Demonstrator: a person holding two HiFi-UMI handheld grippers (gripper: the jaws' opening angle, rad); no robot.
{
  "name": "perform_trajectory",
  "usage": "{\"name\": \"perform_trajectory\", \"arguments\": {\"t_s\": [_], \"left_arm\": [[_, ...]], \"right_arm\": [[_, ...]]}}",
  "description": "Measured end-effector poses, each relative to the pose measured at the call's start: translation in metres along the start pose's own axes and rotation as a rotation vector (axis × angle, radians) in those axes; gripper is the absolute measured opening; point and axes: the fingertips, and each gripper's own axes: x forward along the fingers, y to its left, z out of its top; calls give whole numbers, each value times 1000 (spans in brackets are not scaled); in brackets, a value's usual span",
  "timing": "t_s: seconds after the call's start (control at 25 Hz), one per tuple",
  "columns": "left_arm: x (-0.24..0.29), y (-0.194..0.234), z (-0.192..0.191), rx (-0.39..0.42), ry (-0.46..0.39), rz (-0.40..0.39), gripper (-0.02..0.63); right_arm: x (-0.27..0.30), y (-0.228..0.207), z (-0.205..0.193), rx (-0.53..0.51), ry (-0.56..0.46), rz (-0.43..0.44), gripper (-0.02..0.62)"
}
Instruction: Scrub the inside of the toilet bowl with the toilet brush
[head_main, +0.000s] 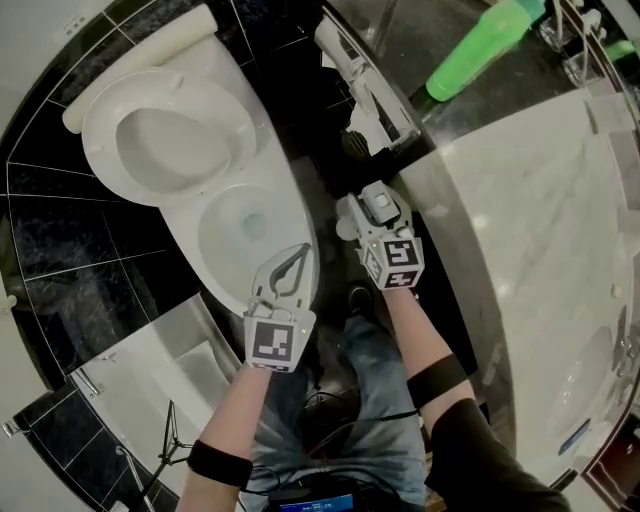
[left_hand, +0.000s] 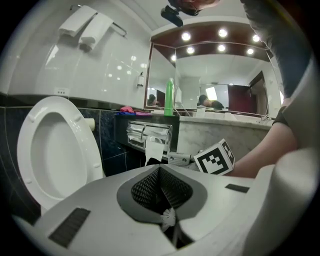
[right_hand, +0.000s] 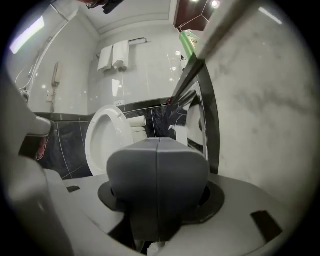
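Note:
The white toilet has its seat and lid (head_main: 170, 135) raised, and the open bowl (head_main: 245, 225) holds a little water. My left gripper (head_main: 298, 252) hovers over the bowl's near rim, shut with nothing in it. Its own view shows its tips (left_hand: 160, 169) closed, with the raised seat (left_hand: 55, 150) to the left. My right gripper (head_main: 372, 192) hangs right of the bowl beside the counter front; its grey pads (right_hand: 150, 165) meet along a seam. No toilet brush is clearly visible. A dark round thing (head_main: 352, 143) sits low under the paper holder; I cannot tell what it is.
A chrome toilet-paper holder (head_main: 365, 90) with hanging paper is fixed to the counter front. The marble counter (head_main: 520, 200) carries a green bottle (head_main: 480, 45), with a basin (head_main: 590, 380) at its near end. Folded towels (left_hand: 87, 27) lie on a high rack. The person's legs (head_main: 380, 400) stand between toilet and counter.

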Motion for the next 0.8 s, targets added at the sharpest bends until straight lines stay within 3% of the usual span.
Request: {"name": "perform_trajectory", "arguments": {"t_s": [0.24,0.8], "left_arm": [[43,-6,-52,12,-7,-8,0],[121,-14,-126,54,-16,-45,1]], "right_arm": [[34,-23,-58,-20,-8,22,256],[82,-66,-137,7,-40,35,256]]}}
